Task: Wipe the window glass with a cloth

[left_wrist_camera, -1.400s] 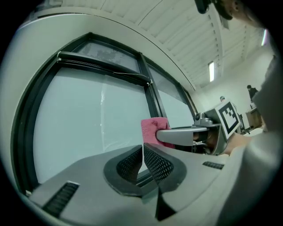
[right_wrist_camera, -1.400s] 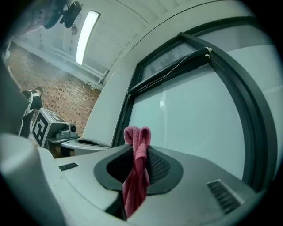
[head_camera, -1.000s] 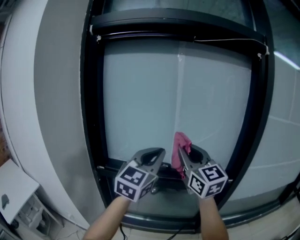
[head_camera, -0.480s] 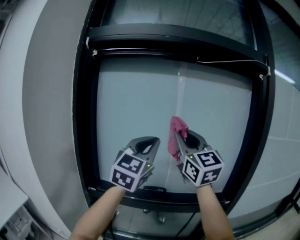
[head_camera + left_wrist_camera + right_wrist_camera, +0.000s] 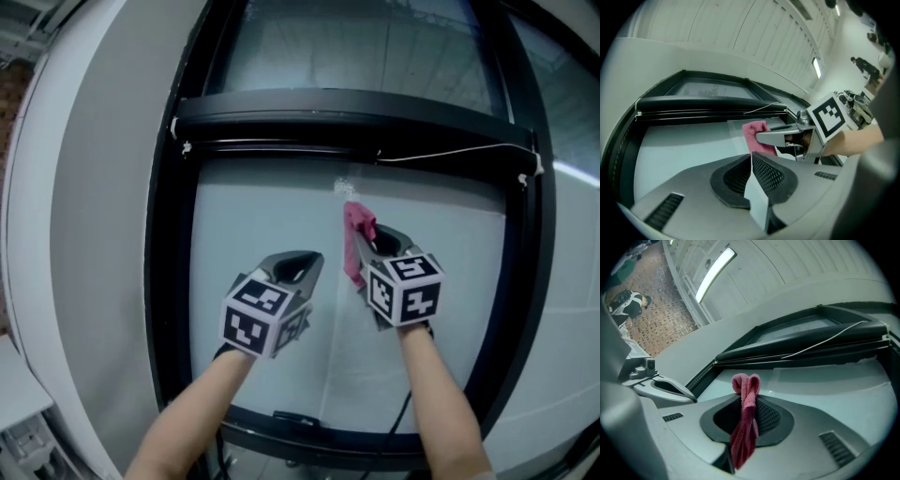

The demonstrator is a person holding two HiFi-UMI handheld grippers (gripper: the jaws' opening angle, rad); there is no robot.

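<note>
A frosted window pane (image 5: pixel 272 216) sits in a black frame (image 5: pixel 169 281). My right gripper (image 5: pixel 366 246) is shut on a pink cloth (image 5: pixel 356 239), which it holds up against the upper middle of the glass. In the right gripper view the cloth (image 5: pixel 746 420) hangs folded between the jaws, its top at the pane (image 5: pixel 825 385). My left gripper (image 5: pixel 305 267) is shut and holds nothing, just left of the right one and a little lower. From the left gripper view, the cloth (image 5: pixel 757 133) and right gripper (image 5: pixel 785 137) show ahead.
A black crossbar (image 5: pixel 356 117) runs over the pane with a thin white cord (image 5: pixel 450 153) along it. Another pane (image 5: pixel 366 47) lies above. A grey wall (image 5: pixel 94 234) flanks the frame on the left. A latch (image 5: pixel 291 419) sits on the bottom rail.
Both grippers have risen up the glass. The right one carried the pink cloth from near the bottom rail to the upper middle of the pane.
</note>
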